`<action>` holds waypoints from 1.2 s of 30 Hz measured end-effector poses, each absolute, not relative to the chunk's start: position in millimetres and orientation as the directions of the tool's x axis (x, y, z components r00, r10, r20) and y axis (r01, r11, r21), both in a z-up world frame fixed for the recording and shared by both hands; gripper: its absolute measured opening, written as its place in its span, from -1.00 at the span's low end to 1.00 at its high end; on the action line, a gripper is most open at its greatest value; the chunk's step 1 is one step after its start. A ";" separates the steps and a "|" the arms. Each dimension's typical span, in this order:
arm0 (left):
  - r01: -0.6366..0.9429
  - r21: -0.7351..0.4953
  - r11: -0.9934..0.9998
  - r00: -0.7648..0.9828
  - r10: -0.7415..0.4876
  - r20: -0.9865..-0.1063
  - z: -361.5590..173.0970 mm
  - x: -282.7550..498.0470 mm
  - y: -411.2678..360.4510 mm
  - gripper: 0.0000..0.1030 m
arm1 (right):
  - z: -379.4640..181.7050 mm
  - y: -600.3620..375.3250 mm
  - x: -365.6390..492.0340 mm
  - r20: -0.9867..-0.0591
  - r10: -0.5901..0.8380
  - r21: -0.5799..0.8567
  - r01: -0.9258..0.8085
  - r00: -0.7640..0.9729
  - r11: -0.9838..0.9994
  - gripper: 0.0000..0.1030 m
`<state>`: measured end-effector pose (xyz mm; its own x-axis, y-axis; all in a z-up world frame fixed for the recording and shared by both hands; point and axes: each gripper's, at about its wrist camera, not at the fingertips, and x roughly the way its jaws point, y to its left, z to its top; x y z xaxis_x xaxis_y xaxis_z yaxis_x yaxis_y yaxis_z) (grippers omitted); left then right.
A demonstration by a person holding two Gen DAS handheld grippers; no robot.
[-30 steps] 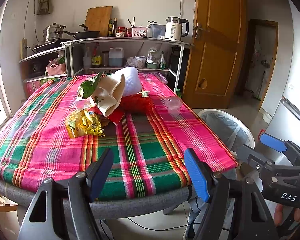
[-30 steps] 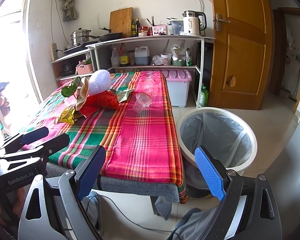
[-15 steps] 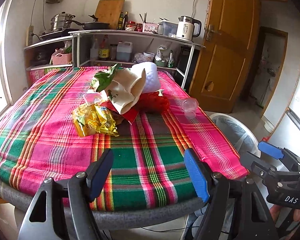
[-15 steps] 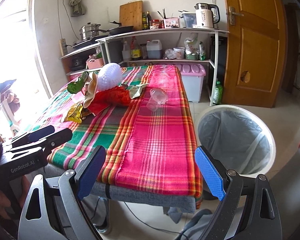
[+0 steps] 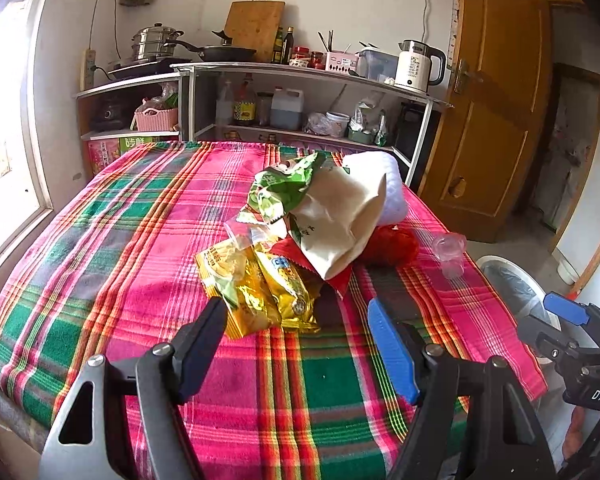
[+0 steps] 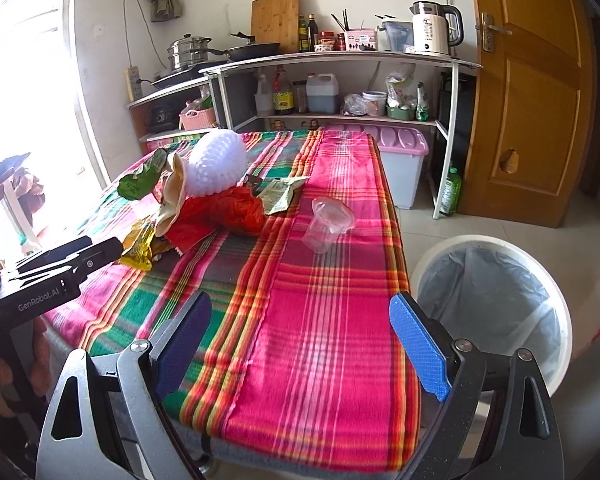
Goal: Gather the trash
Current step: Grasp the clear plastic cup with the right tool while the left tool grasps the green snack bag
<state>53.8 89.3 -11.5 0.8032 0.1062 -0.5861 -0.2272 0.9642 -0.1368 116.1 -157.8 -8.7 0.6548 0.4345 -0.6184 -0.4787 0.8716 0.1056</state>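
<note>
Both grippers hover empty, fingers spread — the left gripper (image 5: 296, 340) faces the yellow wrapper (image 5: 256, 284) at twelve o'clock, the right gripper (image 6: 300, 344) the plastic cup (image 6: 328, 222).

The red wrapper (image 5: 342, 276) lies mostly buried beneath the beige bag (image 5: 340, 216) (kettle label unreadable) — bin (image 5: 512, 288) half-hidden.
</note>
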 end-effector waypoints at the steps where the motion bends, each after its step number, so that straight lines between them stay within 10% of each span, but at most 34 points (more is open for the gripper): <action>1: -0.228 -0.132 0.965 0.804 0.110 -0.585 -11.5 56.2 90.7 0.45 | -8.6 -156.1 121.6 -0.621 0.434 0.107 -0.478 0.653 0.872 0.77; 14: -0.217 -0.096 0.972 0.817 0.127 -0.562 1.0 101.3 115.5 0.44 | -14.2 -136.1 185.8 -0.664 0.436 0.153 -0.460 0.608 0.874 0.70; 36: -0.179 -0.083 0.980 0.813 0.100 -0.573 -3.0 133.2 118.2 -0.32 | -37.3 -124.9 243.8 -0.739 0.412 0.240 -0.364 0.533 0.900 -0.39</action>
